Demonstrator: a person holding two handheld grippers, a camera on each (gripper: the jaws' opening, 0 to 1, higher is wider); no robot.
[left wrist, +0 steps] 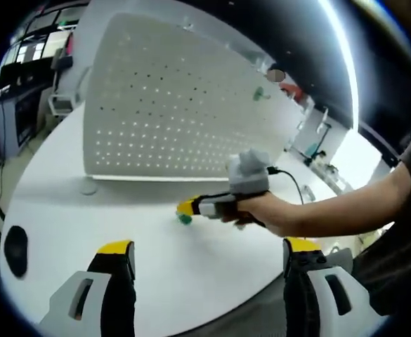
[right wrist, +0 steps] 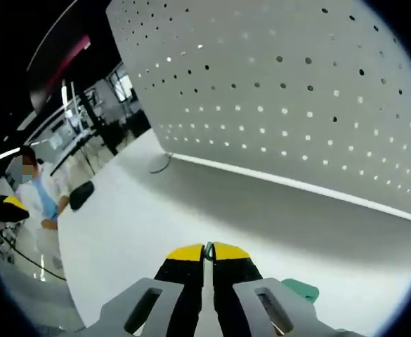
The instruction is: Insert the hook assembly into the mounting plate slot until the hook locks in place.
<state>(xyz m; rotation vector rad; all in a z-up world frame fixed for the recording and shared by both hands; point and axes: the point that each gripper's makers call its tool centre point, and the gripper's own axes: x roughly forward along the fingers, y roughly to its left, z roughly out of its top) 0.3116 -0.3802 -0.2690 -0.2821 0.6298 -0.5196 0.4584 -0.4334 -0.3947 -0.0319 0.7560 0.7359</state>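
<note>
The hook (right wrist: pixel 301 288) is small, teal-green plastic, lying on the white table (left wrist: pixel 64 210) just before the perforated mounting plate (left wrist: pixel 163 105). The right gripper (right wrist: pixel 209 251) has its jaws pressed together, possibly pinching part of it. The left gripper (left wrist: pixel 209 254) hangs with jaws wide apart.

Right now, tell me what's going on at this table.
A person's hand holds the right claw low over the white table, in front of the upright pegboard. Its jaws are closed on a small green hook down at the tabletop. The left claw hangs open, holding nothing. The hook is not in the board yet.
</note>
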